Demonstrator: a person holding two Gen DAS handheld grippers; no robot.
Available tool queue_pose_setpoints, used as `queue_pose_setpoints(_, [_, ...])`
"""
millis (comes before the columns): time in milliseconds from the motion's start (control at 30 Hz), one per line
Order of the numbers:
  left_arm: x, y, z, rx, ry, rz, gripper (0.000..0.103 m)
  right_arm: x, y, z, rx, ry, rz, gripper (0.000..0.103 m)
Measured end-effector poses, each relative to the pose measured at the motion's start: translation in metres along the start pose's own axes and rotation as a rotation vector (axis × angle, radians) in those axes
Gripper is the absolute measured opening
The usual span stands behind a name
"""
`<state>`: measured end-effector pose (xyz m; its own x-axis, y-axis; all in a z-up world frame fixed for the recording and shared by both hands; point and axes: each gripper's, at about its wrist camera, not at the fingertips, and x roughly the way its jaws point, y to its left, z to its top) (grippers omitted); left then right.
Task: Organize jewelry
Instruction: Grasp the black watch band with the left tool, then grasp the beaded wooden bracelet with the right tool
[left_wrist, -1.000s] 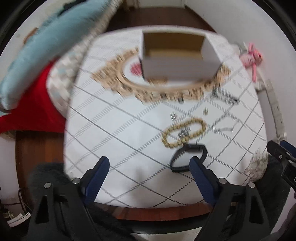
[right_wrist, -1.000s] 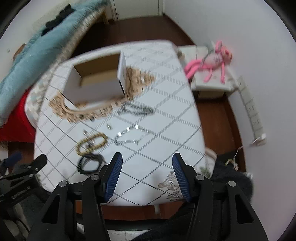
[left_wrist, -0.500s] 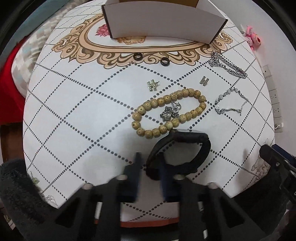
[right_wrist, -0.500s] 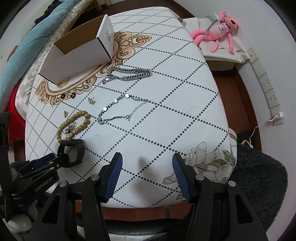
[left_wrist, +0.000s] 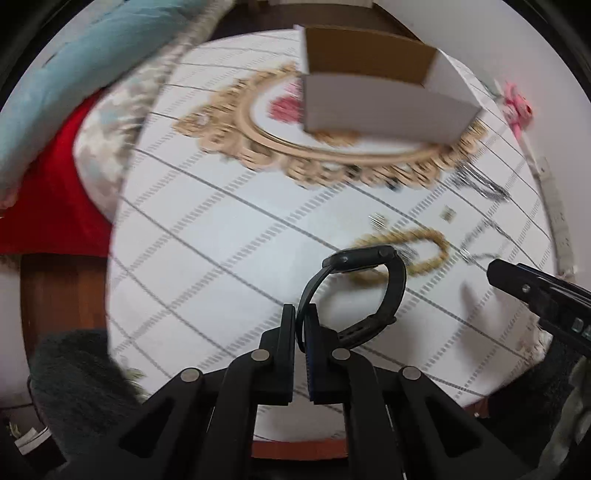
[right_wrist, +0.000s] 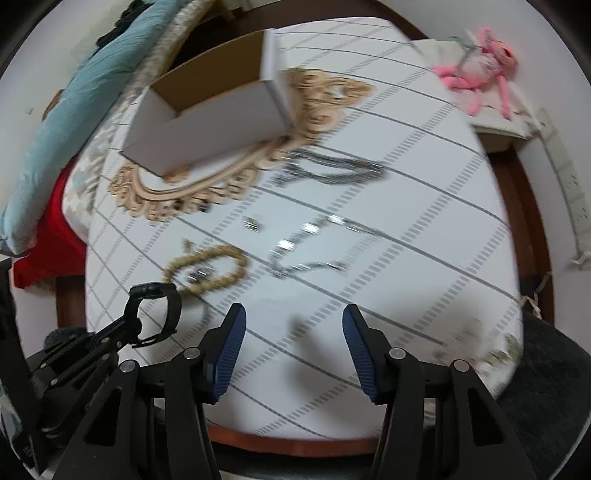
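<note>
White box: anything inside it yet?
The box shows only bare brown inner walls in both views. Its floor is hidden behind the near wall, so I cannot rule out small pieces. The watch is outside it, in the left gripper.

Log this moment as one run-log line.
left gripper: shut on black watch, lifted | right gripper: open, idle | white box: open | bead bracelet: on table

Soft, even indoor light, fairly bright, without glare. Both views are smeared by motion blur: the worktop (right_wrist: 424, 206) pattern streaks. Faint shadows lie under the right tongs (right_wrist: 293, 345). Fisheye bending and dark vignetting crowd the edges.
</note>
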<state>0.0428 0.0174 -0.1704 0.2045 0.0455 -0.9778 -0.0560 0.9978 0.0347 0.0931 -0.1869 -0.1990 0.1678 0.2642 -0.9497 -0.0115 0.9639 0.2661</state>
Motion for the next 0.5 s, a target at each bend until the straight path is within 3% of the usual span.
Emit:
queue_pose_setpoints(133, [0.008, 0.022, 0.009, -0.043, 0.000, 0.037, 0.002, 0.022, 0.023, 0.013, -0.036, 0.006, 0.000, 0.041])
queue_pose_setpoints(333, [0.030, 0.034, 0.027, -0.072, 0.008, 0.058, 0.002, 0.059, 0.046, 0.022, -0.102, 0.044, -0.069, 0.034])
queue_pose_setpoints(500, [0.040, 0.038, 0.030, -0.064, 0.024, 0.057, 0.002, 0.062, 0.064, 0.022, -0.193, 0.008, -0.185, 0.010])
